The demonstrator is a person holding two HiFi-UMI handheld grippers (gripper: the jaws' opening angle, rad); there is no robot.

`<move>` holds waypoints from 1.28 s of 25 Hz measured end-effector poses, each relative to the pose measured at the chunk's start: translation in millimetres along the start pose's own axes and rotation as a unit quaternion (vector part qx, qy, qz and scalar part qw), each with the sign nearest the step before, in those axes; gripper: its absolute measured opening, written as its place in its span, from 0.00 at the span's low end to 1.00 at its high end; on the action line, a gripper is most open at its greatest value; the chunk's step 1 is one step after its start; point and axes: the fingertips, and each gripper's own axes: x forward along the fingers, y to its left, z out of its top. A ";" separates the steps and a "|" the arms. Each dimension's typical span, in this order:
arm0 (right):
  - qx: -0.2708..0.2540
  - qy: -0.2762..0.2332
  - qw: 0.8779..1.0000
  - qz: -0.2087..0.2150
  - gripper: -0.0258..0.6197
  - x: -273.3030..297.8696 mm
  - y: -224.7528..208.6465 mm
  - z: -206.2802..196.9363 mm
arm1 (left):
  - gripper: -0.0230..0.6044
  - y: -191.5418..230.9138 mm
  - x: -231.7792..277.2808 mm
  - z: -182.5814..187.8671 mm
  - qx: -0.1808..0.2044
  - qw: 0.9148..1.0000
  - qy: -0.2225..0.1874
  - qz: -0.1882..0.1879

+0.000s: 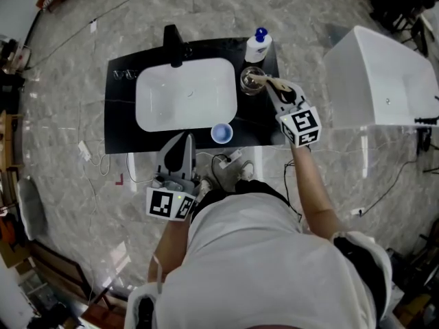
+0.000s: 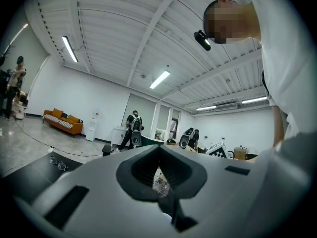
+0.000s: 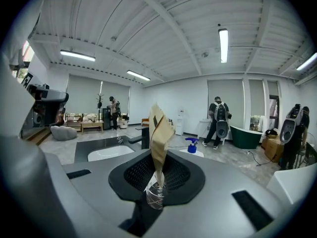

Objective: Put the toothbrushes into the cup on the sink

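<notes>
Head view: right gripper [image 1: 280,93] clenched on the toothbrush [image 1: 273,83], its long axis running toward 10 o'clock, tip over the glass cup [image 1: 251,81] on the sink [image 1: 122,115]

Left gripper view: left gripper [image 2: 159,180] pinched together, empty, parked farther off

Right gripper view: toothbrush points to 12, cup just below
</notes>
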 end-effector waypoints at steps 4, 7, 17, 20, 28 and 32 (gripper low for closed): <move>0.014 0.011 1.000 0.002 0.13 8.1 -1.6 -16.2 | 0.04 1.1 -3.2 0.6 0.001 1.000 0.001 0.007; 0.020 0.018 1.000 0.003 0.13 15.6 -3.0 -26.4 | 0.04 2.6 -5.0 1.0 0.001 1.000 0.001 0.015; 0.031 0.034 0.999 -0.001 0.13 32.1 -6.4 -49.4 | 0.04 6.2 -16.0 1.0 0.003 0.999 0.002 0.036; 0.042 0.034 0.999 -0.004 0.13 34.3 -8.1 -52.3 | 0.04 7.8 -19.8 3.0 0.005 0.999 0.001 0.042; 0.093 0.037 0.995 -0.008 0.13 41.9 -10.8 -63.1 | 0.04 7.2 -28.6 6.0 0.009 0.999 -0.002 0.054; 0.095 0.041 0.995 -0.006 0.13 43.7 -7.6 -69.3 | 0.04 8.9 -32.0 6.3 0.010 0.998 -0.002 0.057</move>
